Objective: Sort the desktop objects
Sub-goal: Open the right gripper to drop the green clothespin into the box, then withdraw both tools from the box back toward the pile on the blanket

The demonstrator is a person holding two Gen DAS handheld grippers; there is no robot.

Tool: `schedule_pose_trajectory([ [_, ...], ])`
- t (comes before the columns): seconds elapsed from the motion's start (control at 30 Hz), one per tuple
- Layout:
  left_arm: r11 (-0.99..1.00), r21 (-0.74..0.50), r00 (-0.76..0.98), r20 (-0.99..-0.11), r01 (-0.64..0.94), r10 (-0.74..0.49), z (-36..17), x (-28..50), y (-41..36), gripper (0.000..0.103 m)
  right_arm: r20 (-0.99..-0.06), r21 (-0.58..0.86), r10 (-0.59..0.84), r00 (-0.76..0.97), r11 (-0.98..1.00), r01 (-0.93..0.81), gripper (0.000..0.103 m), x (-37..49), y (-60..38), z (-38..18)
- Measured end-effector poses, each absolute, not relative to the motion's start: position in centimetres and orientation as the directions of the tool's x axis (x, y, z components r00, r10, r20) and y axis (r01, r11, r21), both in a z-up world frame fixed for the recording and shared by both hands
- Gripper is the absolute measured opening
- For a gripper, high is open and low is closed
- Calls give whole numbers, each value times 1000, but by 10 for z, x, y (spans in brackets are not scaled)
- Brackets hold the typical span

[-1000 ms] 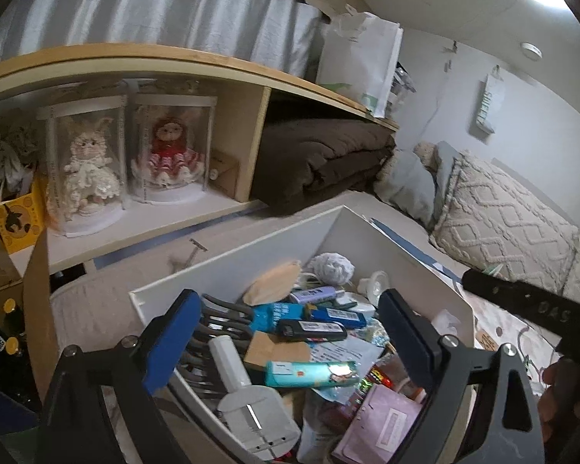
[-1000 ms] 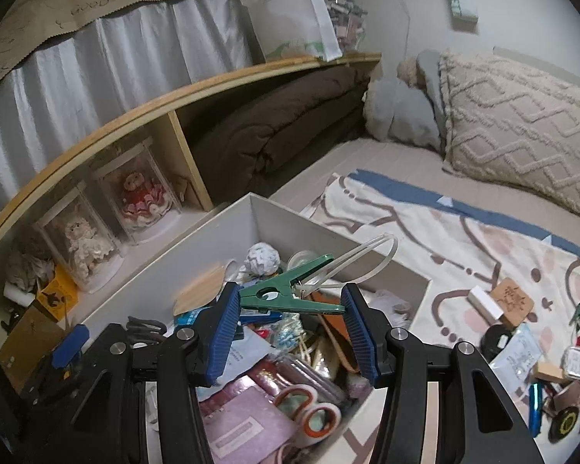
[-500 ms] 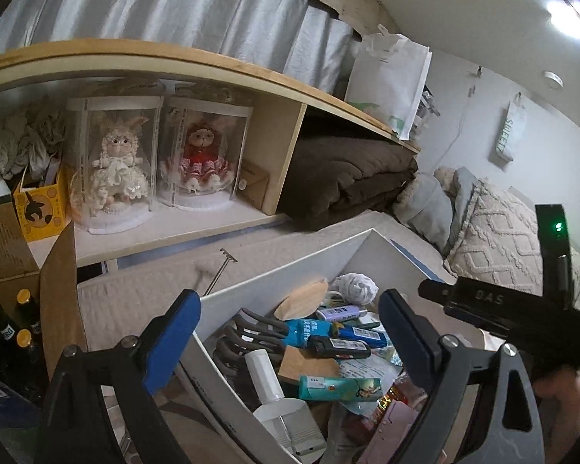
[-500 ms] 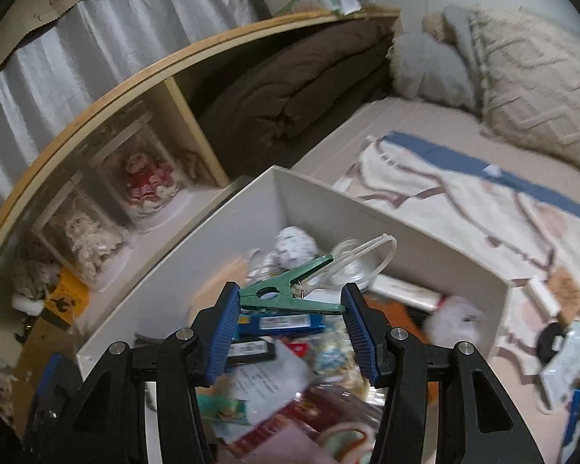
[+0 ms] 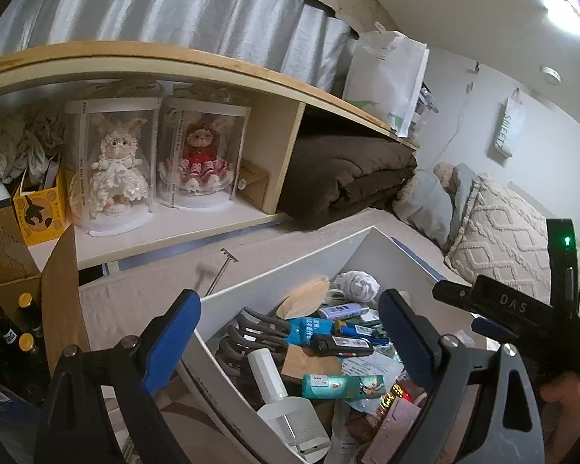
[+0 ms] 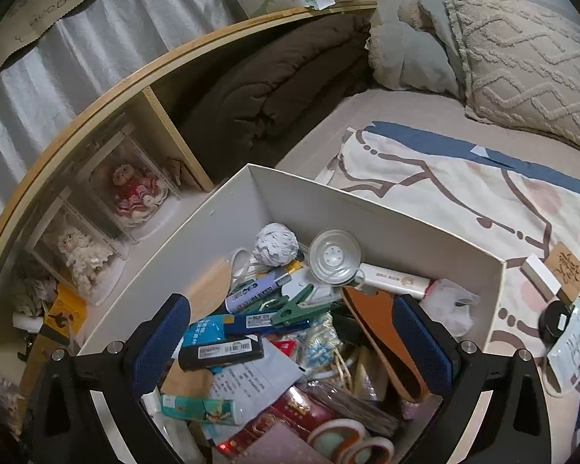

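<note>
A white box point(image 6: 386, 208) on the bed is full of small items. A green clothespin point(image 6: 297, 307) lies loose in it, on a blue pen and beside a clear round lid point(image 6: 334, 257). My right gripper point(image 6: 290, 340) hangs open and empty above the box's contents. My left gripper point(image 5: 288, 332) is open and empty over the box's left wall point(image 5: 228, 379). In the left wrist view the box also holds a teal tube point(image 5: 342, 386) and a white bottle point(image 5: 286, 406). The right gripper's black body point(image 5: 522, 309) shows at the right.
A wooden shelf point(image 5: 154, 239) holds two boxed dolls point(image 5: 154, 162) and a folded brown blanket point(image 5: 348, 178). Pillows point(image 6: 522, 58) lie at the bed's head. Small items point(image 6: 556, 282) lie on the patterned sheet right of the box. Bottles point(image 5: 4, 340) stand lower left.
My right gripper has opened and let go of the green clothespin, which now lies in the box. My left gripper has drawn back to the left.
</note>
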State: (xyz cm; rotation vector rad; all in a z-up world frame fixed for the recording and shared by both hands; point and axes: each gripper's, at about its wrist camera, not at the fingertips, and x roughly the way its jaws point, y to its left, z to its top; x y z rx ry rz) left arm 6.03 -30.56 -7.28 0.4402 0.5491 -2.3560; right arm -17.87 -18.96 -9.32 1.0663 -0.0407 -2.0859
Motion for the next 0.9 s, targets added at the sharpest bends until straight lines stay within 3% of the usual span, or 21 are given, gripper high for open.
schedule_pose_trajectory([
  [0.73,-726,-227,-730,-453,649,-512,-73,45,-291,94,-616,238,-649,-446,-693,680,103,-136,-121,-68],
  [0.8,-727,-225,-730,-454,649,-511,-73,44,-289,102,-614,232,-646,-454,-697,678,103,-133,-113,-69],
  [0.9,-730,-216,-729,-455,648,-512,-73,42,-287,103,-610,214,-634,-475,-709,672,103,-130,-102,-69],
])
